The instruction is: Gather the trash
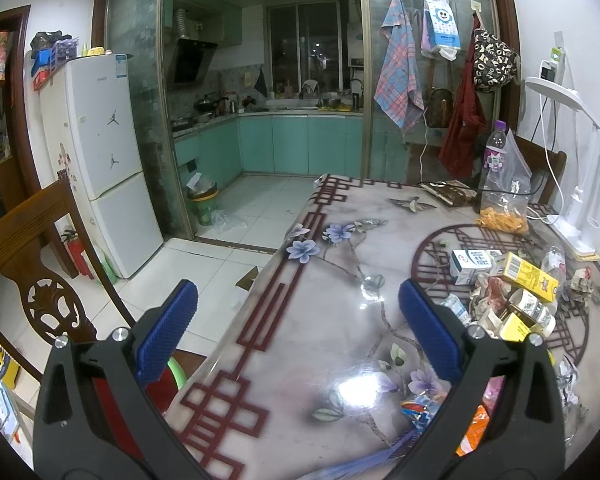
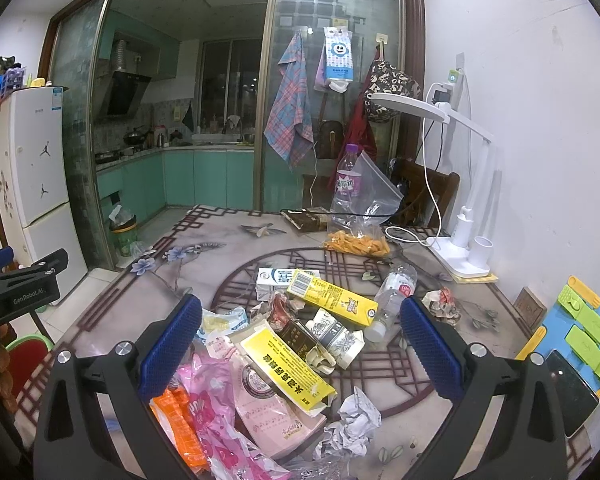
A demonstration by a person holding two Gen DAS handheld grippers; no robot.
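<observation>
Many scraps of trash crowd the glossy floral table [image 2: 172, 280]: a yellow carton [image 2: 332, 298], a crushed clear bottle [image 2: 392, 294], crumpled paper [image 2: 352, 420] and pink wrappers [image 2: 220, 420] (all heaped together). The right gripper [image 2: 300, 344] hangs spread wide above them; the left gripper [image 1: 298, 320], equally parted, holds nothing beside the pile. A white lamp [image 2: 460, 240] stands behind.
</observation>
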